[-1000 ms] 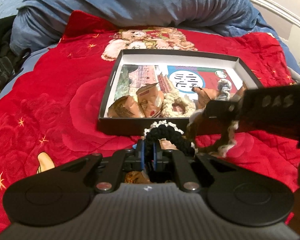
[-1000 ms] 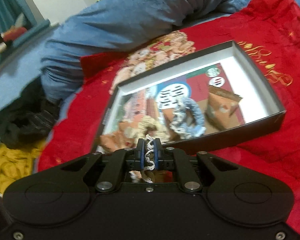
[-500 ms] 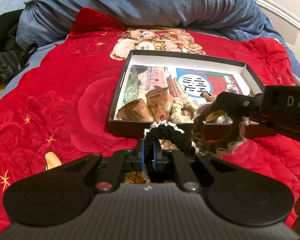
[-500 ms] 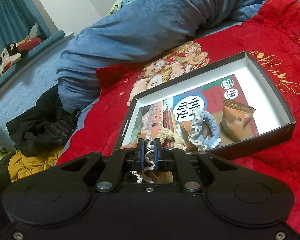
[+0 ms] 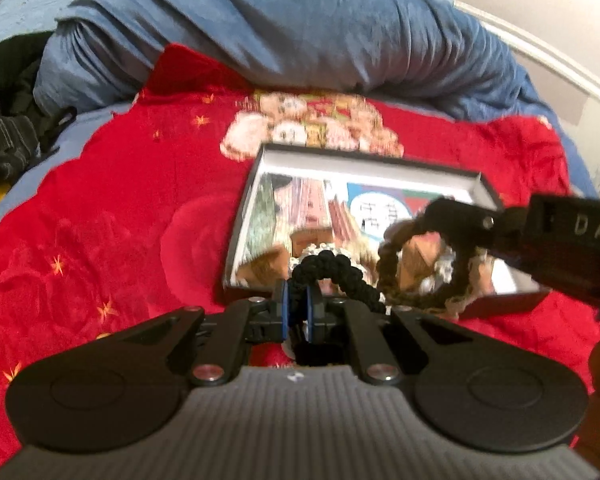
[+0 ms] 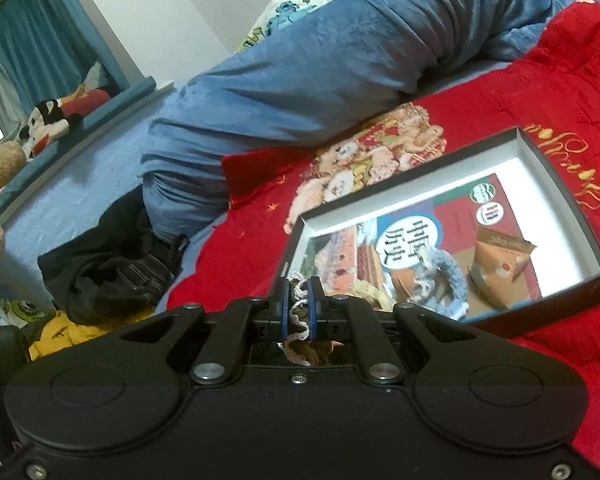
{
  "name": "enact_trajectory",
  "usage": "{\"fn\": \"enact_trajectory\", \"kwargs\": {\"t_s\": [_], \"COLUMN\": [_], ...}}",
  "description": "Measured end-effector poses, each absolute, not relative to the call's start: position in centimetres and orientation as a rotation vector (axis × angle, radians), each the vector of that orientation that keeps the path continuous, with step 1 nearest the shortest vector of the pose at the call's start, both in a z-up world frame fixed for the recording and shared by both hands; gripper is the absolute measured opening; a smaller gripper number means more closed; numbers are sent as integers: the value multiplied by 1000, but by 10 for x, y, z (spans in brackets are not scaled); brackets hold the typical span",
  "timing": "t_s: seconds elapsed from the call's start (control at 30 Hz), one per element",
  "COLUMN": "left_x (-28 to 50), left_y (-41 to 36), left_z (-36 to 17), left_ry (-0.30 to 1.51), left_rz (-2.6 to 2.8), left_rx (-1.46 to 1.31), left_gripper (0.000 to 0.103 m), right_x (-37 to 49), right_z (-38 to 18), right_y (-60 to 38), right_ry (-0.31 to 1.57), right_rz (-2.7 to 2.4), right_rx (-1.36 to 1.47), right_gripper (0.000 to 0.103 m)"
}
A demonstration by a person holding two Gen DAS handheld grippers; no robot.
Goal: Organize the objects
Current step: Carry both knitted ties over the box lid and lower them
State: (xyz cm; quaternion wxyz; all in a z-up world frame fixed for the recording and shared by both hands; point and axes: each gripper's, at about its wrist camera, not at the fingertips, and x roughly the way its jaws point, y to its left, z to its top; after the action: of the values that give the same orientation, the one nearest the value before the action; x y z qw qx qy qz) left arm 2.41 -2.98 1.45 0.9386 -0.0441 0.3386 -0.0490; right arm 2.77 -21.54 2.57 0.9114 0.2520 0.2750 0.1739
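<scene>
My left gripper [image 5: 296, 306] is shut on a black braided hair tie [image 5: 334, 266], held above the red blanket just before the box. The shallow black box [image 5: 364, 160] has white inner walls and a printed bottom. It holds brown snack packets [image 6: 496, 276], a blue scrunchie [image 6: 444, 276] and a cream scrunchie [image 6: 368, 292]. My right gripper [image 6: 298, 304] is shut on the cream lace edge of a brown scrunchie [image 5: 388, 264]. In the left wrist view the right gripper [image 5: 444, 210] reaches in from the right, and the scrunchie hangs over the box's near right part.
The box rests on a red blanket [image 5: 120, 220] on a bed. A rumpled blue duvet [image 5: 300, 40] lies behind it. Black clothing [image 6: 112, 272] and a yellow cloth [image 6: 64, 332] are heaped at the left. Plush toys [image 6: 48, 120] sit on a blue ledge.
My left gripper has risen with the black hair tie, so the box looks farther off. The right gripper has lifted the brown scrunchie higher over the box and tilted upward.
</scene>
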Motion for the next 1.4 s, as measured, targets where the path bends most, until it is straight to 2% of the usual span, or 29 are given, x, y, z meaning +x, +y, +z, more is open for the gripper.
{"fn": "enact_trajectory", "kwargs": {"t_s": [0.3, 0.57, 0.77, 1.03, 1.4], "left_x": [42, 93, 127, 149, 150], "left_y": [-1, 5, -15, -22, -23], "left_z": [58, 78, 48, -10, -25], "left_ry": [536, 498, 546, 656, 692], "left_rz": [-103, -113, -128, -131, -119], "left_rx": [-148, -151, -49, -39, 11], "left_gripper": [11, 11, 11, 11, 15], "right_x": [40, 74, 120, 156, 156], "right_z": [45, 62, 44, -13, -28], "right_y": [-221, -218, -207, -196, -195], "right_ry": [517, 496, 523, 611, 623], "right_rz": [363, 337, 276, 214, 164], "right_rx": [540, 535, 526, 518, 495], "right_gripper": [10, 10, 10, 10, 10]}}
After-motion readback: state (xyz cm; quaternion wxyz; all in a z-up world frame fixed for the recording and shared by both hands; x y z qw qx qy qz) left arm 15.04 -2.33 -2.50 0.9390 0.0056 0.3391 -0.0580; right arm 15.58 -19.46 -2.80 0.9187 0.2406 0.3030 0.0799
